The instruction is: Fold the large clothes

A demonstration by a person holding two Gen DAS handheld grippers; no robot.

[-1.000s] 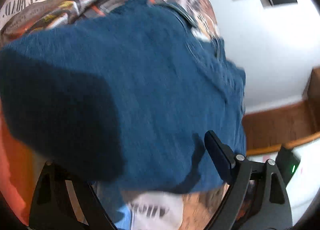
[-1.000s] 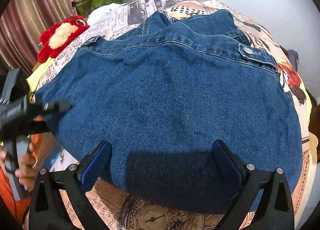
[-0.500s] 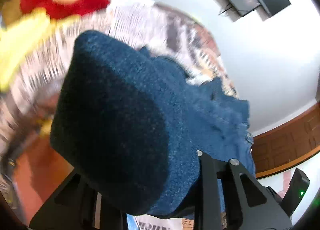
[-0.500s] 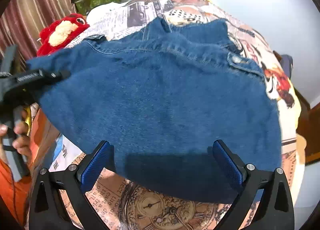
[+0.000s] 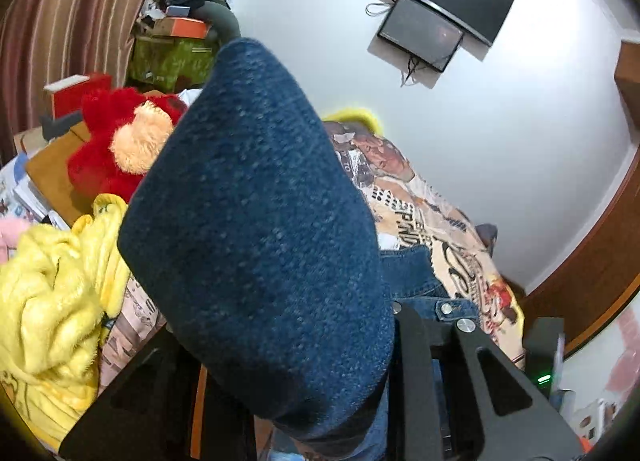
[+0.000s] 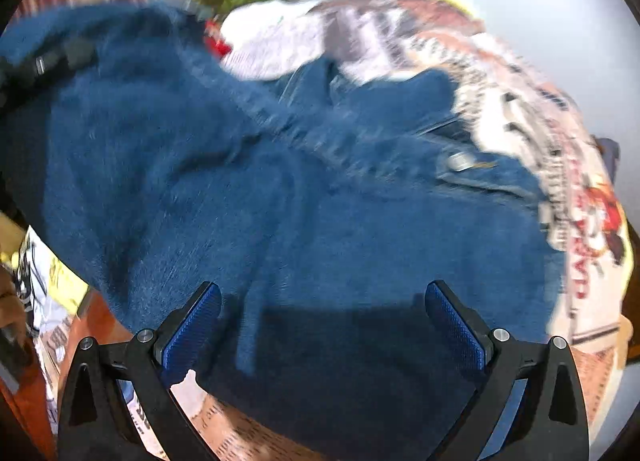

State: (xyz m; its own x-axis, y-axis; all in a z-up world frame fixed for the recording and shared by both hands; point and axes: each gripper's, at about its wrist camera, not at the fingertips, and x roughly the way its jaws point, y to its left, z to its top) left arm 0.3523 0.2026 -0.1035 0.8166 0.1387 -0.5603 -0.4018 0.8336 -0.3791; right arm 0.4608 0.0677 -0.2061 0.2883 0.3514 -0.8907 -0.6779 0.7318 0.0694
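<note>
- Denim jacket (image 6: pixel 320 221): spread over the printed bedspread (image 6: pixel 568 221), one corner raised.
- Left gripper (image 5: pixel 320 401): clamped on the raised denim corner.
- Right gripper (image 6: pixel 324 325): jaws wide apart, nothing gripped, above the jacket's near edge.
- Red plush toy (image 5: pixel 120 141) and yellow garment (image 5: pixel 52 281): beside the bed.

You see a dark blue denim jacket (image 6: pixel 320 221) spread over the printed bedspread (image 6: pixel 540 141), one corner (image 5: pixel 260 241) lifted off it, a metal button (image 6: pixel 459 161) near its far edge.
</note>
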